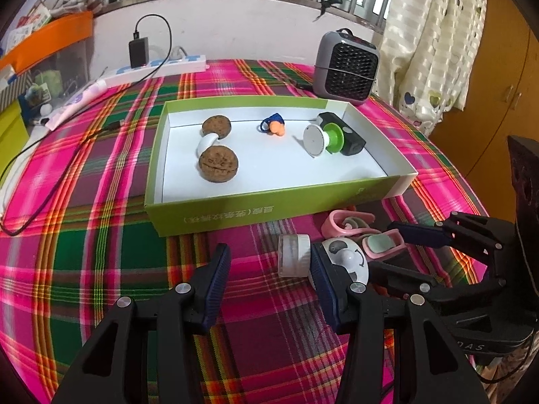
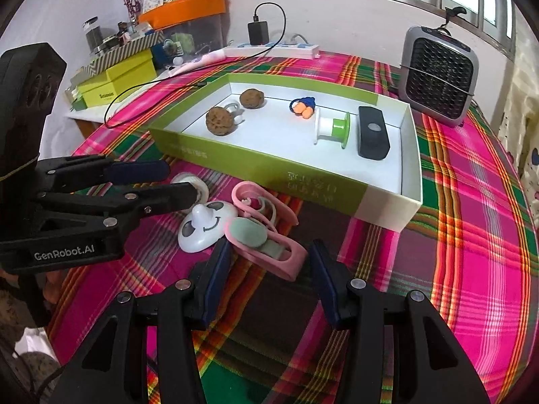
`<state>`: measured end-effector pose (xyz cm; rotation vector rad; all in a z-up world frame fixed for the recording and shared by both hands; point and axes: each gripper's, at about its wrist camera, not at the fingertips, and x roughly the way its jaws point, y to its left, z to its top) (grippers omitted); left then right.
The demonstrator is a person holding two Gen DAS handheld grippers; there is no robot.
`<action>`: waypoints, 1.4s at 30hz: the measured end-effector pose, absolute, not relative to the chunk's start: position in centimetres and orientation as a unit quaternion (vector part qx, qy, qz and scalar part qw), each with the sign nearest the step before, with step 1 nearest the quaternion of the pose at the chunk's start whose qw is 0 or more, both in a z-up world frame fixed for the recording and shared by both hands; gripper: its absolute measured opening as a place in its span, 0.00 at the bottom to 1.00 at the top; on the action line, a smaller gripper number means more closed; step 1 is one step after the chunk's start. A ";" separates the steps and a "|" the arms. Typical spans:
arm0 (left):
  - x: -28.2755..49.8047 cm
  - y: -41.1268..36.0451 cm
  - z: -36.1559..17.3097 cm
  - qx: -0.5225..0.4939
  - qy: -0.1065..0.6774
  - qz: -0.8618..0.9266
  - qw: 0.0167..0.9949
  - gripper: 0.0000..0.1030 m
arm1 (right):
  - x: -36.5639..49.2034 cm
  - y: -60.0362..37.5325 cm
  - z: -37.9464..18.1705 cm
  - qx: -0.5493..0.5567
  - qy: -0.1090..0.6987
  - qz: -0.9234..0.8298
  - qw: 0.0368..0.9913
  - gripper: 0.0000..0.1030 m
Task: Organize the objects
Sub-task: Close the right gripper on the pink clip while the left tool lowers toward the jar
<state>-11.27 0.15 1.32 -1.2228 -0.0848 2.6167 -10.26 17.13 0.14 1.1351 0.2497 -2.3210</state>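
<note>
Table, plaid cloth [image 1: 101,155].

Green box [image 1: 235,213], open, white inside. Contents:
- 2 brown balls [image 1: 218,163] at one end, a white ring [image 1: 206,143] between them.
- 1 orange-and-blue piece [image 1: 273,127], mid-box near the far wall.
- 1 white-and-green spool [image 1: 325,138], lying on its side.
- 1 black block [image 1: 347,134], touching the spool's green end.

Loose on the cloth, just in front of the box:
- 1 white jar [image 1: 293,255], on its side.
- 1 white smiley disc [image 2: 205,225] with a knob, beside the jar.
- 2 pink holders [image 2: 269,235], lying against each other and the disc.

Left gripper [image 1: 269,269]: jaws apart, nothing between them; the right finger lies in front of the disc, contact unclear.
Right gripper [image 2: 269,262]: jaws apart, straddling the near end of the nearer pink holder; pads not pressing on it.

Background: grey fan [image 2: 438,74], power strip [image 1: 161,65] with black charger [image 1: 138,52].
</note>
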 end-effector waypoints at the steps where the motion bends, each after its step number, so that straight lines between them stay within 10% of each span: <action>1: -11.3 0.1 1.3 -0.420 -0.030 0.898 0.124 0.46 | -10.1 17.1 0.1 0.421 0.094 -0.860 0.273 0.48; 23: -11.9 -0.9 0.7 -0.425 -0.037 0.898 0.109 0.46 | -8.8 17.3 0.3 0.420 0.085 -0.859 0.280 0.48; 42: -12.1 -0.8 0.8 -0.421 -0.033 0.901 0.100 0.37 | -8.5 17.1 0.2 0.415 0.092 -0.864 0.270 0.18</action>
